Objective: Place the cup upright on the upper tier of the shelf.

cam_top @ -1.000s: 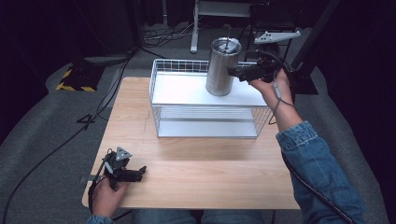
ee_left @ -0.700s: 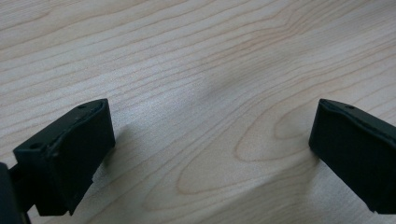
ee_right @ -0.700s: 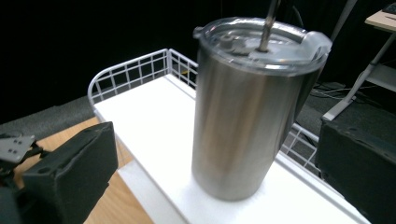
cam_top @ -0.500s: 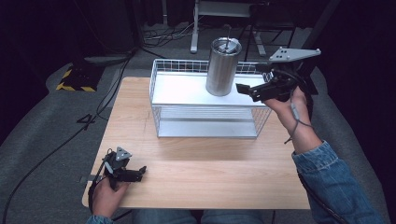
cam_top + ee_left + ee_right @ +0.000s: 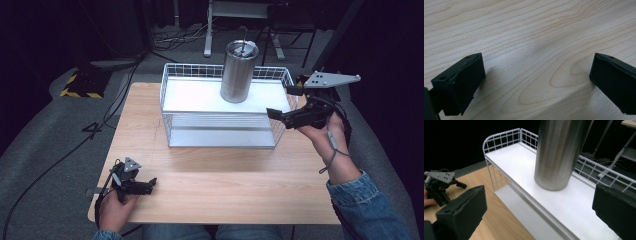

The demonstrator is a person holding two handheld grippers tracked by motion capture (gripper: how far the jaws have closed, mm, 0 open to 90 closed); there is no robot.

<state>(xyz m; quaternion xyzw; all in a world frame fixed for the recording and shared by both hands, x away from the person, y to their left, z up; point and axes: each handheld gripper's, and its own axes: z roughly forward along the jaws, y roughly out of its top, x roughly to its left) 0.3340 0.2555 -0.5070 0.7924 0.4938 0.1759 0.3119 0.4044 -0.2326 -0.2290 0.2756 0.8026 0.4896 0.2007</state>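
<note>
One brushed steel tumbler [image 5: 239, 71], lidded and upright, is seen on one white wire shelf rack [image 5: 220, 127], just ahead of the empty, wide-open right gripper [image 5: 280, 110].

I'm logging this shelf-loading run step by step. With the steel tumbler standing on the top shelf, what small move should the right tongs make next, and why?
Probably draw the right tongs a little farther back toward the table's near side. The steel tumbler stands upright on the white wire shelf, apart from the open, empty jaws, so nothing there seems left to grip.
</note>
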